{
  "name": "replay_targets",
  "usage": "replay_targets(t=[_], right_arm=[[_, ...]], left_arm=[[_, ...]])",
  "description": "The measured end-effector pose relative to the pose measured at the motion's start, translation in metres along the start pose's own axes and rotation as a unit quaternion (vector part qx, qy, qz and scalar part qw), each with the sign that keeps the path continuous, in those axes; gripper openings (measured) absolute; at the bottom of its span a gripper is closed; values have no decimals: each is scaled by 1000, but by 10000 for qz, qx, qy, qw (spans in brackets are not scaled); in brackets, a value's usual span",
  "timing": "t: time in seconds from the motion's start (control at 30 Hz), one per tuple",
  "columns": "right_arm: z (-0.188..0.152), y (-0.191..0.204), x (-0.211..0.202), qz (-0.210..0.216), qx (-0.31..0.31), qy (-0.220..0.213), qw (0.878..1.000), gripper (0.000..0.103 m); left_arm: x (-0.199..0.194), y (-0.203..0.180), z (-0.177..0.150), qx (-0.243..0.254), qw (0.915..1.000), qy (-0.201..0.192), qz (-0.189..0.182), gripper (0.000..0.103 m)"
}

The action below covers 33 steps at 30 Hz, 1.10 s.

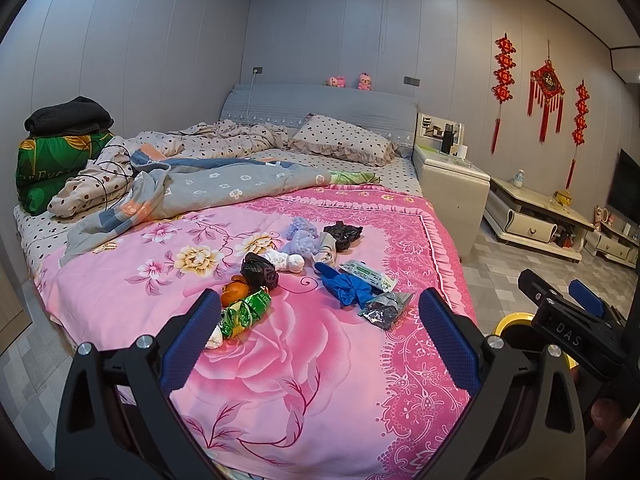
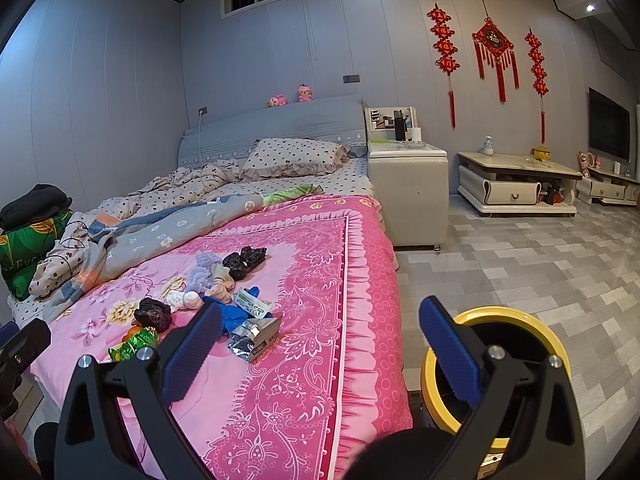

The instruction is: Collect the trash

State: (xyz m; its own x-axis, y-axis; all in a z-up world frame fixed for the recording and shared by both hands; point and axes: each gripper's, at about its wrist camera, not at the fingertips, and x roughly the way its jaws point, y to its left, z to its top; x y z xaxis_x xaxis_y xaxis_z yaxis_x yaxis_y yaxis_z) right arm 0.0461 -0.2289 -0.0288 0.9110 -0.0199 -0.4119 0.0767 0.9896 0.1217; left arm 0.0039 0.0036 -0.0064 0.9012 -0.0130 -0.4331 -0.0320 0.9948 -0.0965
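Both my grippers, left (image 1: 316,336) and right (image 2: 320,340), spread wide, empty; wrappers (image 1: 244,312) on bed (image 1: 320,360), bin (image 2: 500,316) beside.

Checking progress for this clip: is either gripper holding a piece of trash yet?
No: the left gripper and right gripper are both open and empty, above the pink bedspread.

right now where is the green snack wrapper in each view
Left wrist view: the green snack wrapper lies low and left of centre on the pink bedspread, just inside the left hand-held gripper's left finger, beside an orange fruit.
Right wrist view: it sits at lower left, beyond the right hand-held gripper's left finger.
Shared landmark: the crumpled black bag just behind it.
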Motion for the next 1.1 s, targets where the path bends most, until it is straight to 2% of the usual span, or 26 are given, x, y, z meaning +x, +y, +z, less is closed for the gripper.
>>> replay_targets(t=[1.1], right_arm=[[-3,2,4,37,0,29,10000,95]], left_arm=[[0,0,-1,-9,10000,8,-6,95]])
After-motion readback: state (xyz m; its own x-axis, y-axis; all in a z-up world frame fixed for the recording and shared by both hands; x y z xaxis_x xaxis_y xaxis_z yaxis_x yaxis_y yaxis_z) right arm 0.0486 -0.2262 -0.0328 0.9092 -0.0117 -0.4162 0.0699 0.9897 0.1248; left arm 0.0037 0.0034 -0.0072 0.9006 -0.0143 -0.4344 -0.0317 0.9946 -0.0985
